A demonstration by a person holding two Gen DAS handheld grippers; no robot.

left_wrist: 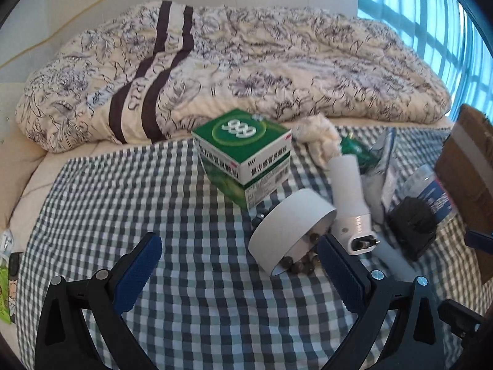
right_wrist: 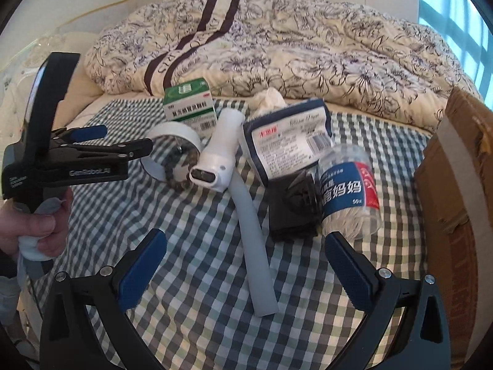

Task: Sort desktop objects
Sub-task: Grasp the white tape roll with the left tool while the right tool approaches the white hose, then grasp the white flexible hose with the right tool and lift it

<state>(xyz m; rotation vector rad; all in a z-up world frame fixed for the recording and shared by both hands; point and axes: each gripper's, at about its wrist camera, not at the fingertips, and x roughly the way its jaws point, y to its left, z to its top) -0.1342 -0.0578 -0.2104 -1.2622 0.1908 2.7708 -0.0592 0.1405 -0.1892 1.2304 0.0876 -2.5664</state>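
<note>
on the checked cloth [right_wrist: 191,246], nothing sorted yet: left gripper [left_wrist: 240,265] and right gripper [right_wrist: 246,262] hovering spread and empty, green box [left_wrist: 243,154], tape roll [left_wrist: 289,228], swab jar [right_wrist: 348,191] lying clustered beside the cardboard box [right_wrist: 456,185].

My right gripper [right_wrist: 246,265] hangs with its jaws wide apart over the checked cloth [right_wrist: 200,240], the grey hose [right_wrist: 255,246] lying between them. Ahead lie the white handheld device [right_wrist: 215,160], a black pouch [right_wrist: 292,206] and a clear swab jar [right_wrist: 348,191]. My left gripper [right_wrist: 120,145] reaches toward the tape roll [right_wrist: 175,145].
</note>
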